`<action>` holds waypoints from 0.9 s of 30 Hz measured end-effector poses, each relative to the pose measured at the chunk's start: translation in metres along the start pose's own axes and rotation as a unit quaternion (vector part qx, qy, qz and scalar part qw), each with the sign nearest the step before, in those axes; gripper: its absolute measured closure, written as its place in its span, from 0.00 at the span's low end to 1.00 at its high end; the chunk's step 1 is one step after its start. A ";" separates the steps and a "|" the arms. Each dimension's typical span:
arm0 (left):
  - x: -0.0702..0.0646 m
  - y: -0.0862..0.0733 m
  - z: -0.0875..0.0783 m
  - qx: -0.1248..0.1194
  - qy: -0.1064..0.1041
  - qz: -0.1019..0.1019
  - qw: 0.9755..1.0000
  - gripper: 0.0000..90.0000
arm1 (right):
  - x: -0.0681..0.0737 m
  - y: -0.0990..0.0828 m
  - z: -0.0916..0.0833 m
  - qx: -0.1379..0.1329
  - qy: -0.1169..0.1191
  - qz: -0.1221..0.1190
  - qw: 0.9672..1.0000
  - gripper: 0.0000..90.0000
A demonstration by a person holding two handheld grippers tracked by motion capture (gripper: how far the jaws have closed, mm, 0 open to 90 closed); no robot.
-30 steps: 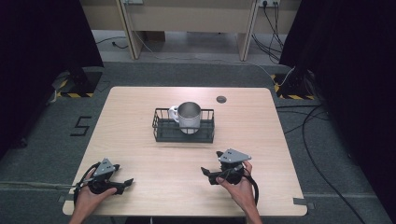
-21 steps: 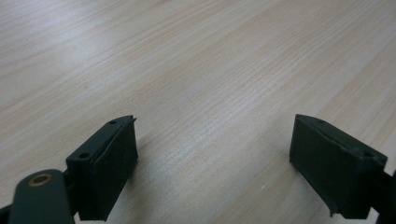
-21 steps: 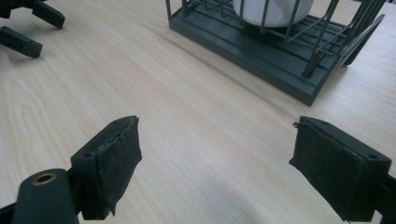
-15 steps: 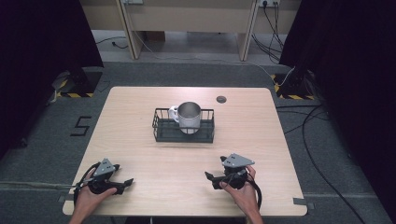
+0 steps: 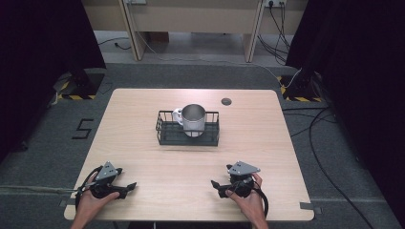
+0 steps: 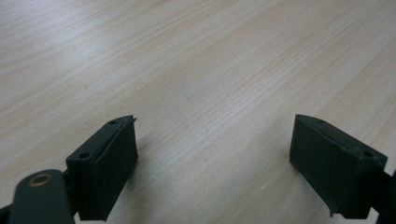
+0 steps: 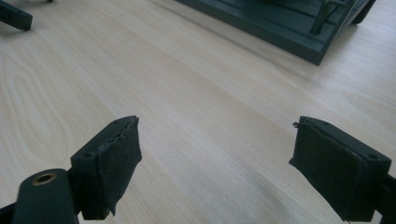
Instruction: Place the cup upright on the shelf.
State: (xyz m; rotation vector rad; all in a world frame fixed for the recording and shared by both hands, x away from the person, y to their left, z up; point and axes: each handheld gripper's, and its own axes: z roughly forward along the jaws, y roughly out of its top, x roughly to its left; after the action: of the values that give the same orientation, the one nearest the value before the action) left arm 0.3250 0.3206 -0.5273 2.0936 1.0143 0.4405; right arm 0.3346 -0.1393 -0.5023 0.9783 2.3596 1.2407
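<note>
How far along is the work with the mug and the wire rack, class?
Done: the metal mug already stands upright inside the black wire rack at mid-table. In hand: nothing; the left gripper and right gripper rest near the table's front edge, jaws open and empty. Left: whatever follows appears not yet begun; neither gripper is near the rack.

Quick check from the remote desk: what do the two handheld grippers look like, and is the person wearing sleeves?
Left gripper and right gripper are black, each topped by a grey three-cornered plate, with a black cable looping behind. Their jaws carry flat black pads. Forearms are bare, no sleeves visible.
</note>
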 end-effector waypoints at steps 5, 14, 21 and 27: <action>0.000 0.000 0.000 0.000 0.000 0.000 1.000 0.16 | 0.000 -0.004 0.000 0.007 -0.003 0.003 1.000 0.17; 0.000 0.000 0.000 0.000 0.000 0.000 1.000 0.16 | 0.003 -0.010 0.000 0.024 -0.006 0.003 1.000 0.17; 0.000 0.000 0.000 0.000 0.000 0.000 1.000 0.16 | 0.006 -0.018 0.000 0.040 -0.008 0.006 0.999 0.17; 0.000 0.000 0.000 0.000 0.000 0.000 1.000 0.16 | 0.006 -0.022 -0.001 0.052 -0.013 0.007 0.999 0.17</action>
State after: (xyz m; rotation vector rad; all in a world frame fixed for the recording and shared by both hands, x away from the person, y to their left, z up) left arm 0.3250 0.3205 -0.5273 2.0937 1.0141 0.4406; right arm 0.3201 -0.1443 -0.5196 1.0369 2.4229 1.1132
